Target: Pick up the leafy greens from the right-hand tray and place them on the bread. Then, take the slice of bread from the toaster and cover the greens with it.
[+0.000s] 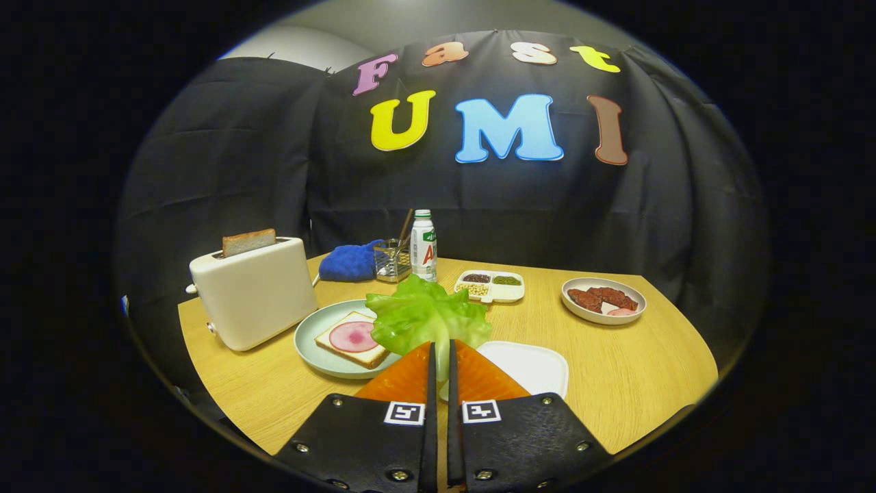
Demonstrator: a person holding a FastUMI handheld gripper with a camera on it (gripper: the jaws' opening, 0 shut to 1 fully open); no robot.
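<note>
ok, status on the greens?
Gripper shut on greens, lifted over tray. Bread on plate just ahead. Toaster slice waiting. Path clear.

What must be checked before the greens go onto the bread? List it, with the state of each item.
1. Grip: gripper shut on the leafy greens, the leaf pinched between both fingers. Ok.
2. Greens off the white tray: held up above it. Ok.
3. Target bread on the light green plate, just ahead to the left of the fingers, its ham round uncovered. Ok.
4. Greens over the bread: the leaf overlaps only the plate's near edge. Not ok yet.
5. Toaster clear of the path: it stands beside the plate. Cannot tell the clearance.
6. Second slice standing up out of the toaster slot. Ok.
</note>
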